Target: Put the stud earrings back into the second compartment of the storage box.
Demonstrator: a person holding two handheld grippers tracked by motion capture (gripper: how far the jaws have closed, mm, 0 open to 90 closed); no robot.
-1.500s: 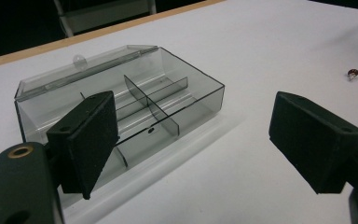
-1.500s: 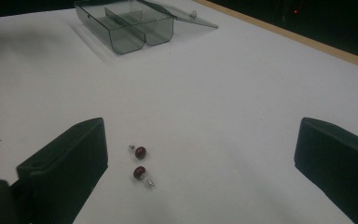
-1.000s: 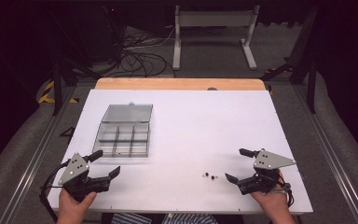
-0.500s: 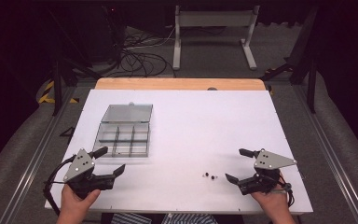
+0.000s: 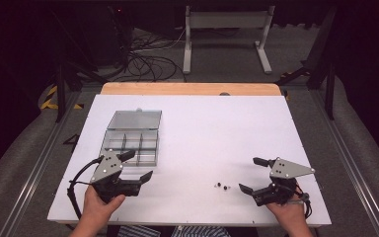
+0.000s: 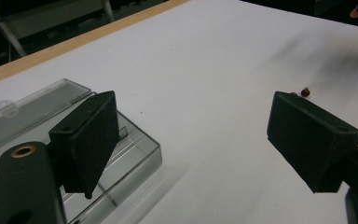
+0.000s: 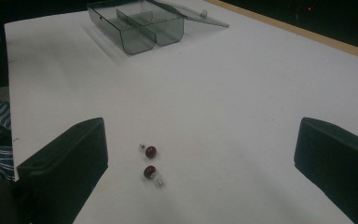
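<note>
Nudged twd box since prior frames: left claw (image 5: 137, 167), spread wide, empty. Right claw (image 5: 250, 175) also agape, just beside two tiny red bulbs (image 7: 150, 162) on tabletop (image 5: 202, 133), well apart from compartment box (image 5: 131, 143). Prob light, fragile, slippery glass; pinch gently across red head.

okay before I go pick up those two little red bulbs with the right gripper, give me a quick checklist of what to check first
1. Right gripper open: ok, jaws wide apart.
2. Bulbs between its jaws ahead: ok, both lie on the table in front of it.
3. Bulbs apart enough to take one alone: cannot tell, they lie close together.
4. Box open: ok, lid laid back.
5. Box compartments free: cannot tell, though none looks filled.
6. Left gripper out of the way: ok, open beside the box, holding nothing.
</note>
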